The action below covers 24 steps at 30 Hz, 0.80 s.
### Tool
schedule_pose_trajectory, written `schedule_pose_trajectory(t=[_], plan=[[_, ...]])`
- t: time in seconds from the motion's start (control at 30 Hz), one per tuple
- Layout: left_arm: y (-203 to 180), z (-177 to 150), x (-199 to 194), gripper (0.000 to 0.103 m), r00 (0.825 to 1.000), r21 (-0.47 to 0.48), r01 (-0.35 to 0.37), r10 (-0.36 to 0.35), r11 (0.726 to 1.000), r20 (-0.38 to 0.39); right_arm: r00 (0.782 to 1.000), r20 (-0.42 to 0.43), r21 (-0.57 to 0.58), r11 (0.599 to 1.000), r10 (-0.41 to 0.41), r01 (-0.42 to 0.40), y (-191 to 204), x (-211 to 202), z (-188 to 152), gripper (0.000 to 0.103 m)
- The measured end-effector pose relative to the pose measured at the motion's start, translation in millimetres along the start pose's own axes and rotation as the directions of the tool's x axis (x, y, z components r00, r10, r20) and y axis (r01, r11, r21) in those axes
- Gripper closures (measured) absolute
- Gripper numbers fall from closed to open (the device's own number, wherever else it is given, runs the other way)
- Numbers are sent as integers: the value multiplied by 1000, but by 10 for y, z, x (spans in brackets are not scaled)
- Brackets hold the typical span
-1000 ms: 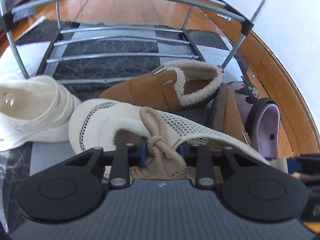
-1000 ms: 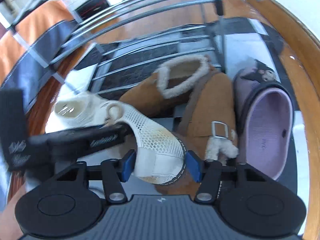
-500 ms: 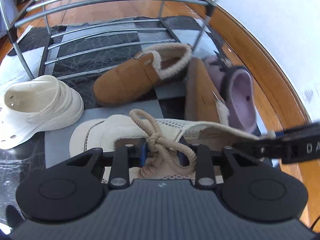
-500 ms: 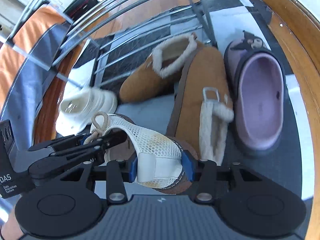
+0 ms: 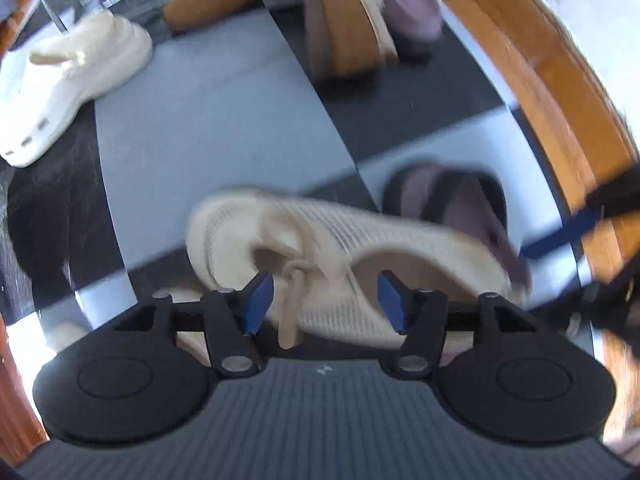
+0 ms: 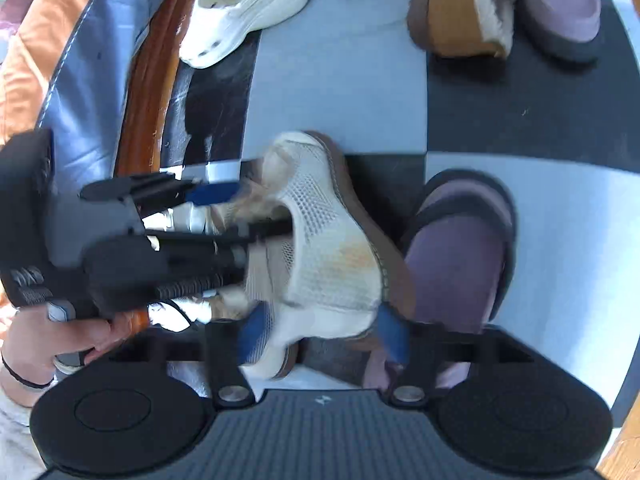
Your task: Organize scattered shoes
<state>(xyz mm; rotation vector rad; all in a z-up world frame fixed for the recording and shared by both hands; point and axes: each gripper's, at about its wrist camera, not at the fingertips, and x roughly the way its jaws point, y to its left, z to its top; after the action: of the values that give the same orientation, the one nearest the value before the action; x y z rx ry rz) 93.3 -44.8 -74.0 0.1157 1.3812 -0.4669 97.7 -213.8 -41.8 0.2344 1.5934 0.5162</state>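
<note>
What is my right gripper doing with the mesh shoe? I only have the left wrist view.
Observer: The right gripper has its blue pads against both sides of the mesh shoe at the heel.
Operator: What's beside that heel?
Observer: The shoe's brown sole edge lies close beside a purple clog; I cannot tell whether they touch.
Operator: How does my left gripper look from there?
Observer: The left gripper is open, with its fingers spread around the lace area.

The left gripper [image 5: 326, 300], jaws spread, flanks a blurred cream mesh lace-up sneaker [image 5: 340, 256] beside a purple clog [image 5: 460, 200].
</note>
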Motion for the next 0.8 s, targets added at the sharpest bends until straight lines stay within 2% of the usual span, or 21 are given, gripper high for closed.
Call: schedule_pose_trajectory(t=[0.03,0.1,0.2,0.27,0.4,0.43,0.47,0.5,0.57,0.63,0.7,0.8], plan=[[43,-97,-66,33,1000,-22,22,-22,999,8,1000,11,-24,999,-24,24,26,-26,-11,23],[197,-292,-216,20,997,-110,65,-61,992,40,995,74,-107,991,-73,81,118,-101,-24,22],[442,-593,-430,20,984,-222,163,-141,961,113,985,127,-190,971,-119,142,263,-129,-9,22],[553,-758,-520,20,976,-268,198,-165,943,138,981,143,-218,963,-129,159,319,-104,26,22],[545,-962,-570,20,978,-264,179,-142,948,154,973,165,-306,929,-163,208,455,45,131,23],[526,-988,-556,20,981,-256,161,-126,953,149,970,171,-323,920,-172,220,473,85,136,25],[509,-1007,-530,20,983,-248,146,-113,958,142,967,176,-349,907,-182,235,510,130,147,31],[494,-1005,-474,20,985,-243,140,-110,960,132,964,173,-395,883,-200,254,577,204,171,34],[489,-1001,-403,20,987,-242,139,-116,960,108,962,163,-461,846,-217,269,665,317,168,46],[505,-1009,-371,20,987,-244,147,-127,958,95,955,161,-541,787,-249,296,767,486,158,51],[520,-1017,-349,20,987,-250,149,-129,957,94,945,160,-576,751,-284,323,820,638,169,53],[543,-1022,-309,20,987,-264,149,-128,953,94,947,122,-575,756,-298,312,796,911,313,57]])
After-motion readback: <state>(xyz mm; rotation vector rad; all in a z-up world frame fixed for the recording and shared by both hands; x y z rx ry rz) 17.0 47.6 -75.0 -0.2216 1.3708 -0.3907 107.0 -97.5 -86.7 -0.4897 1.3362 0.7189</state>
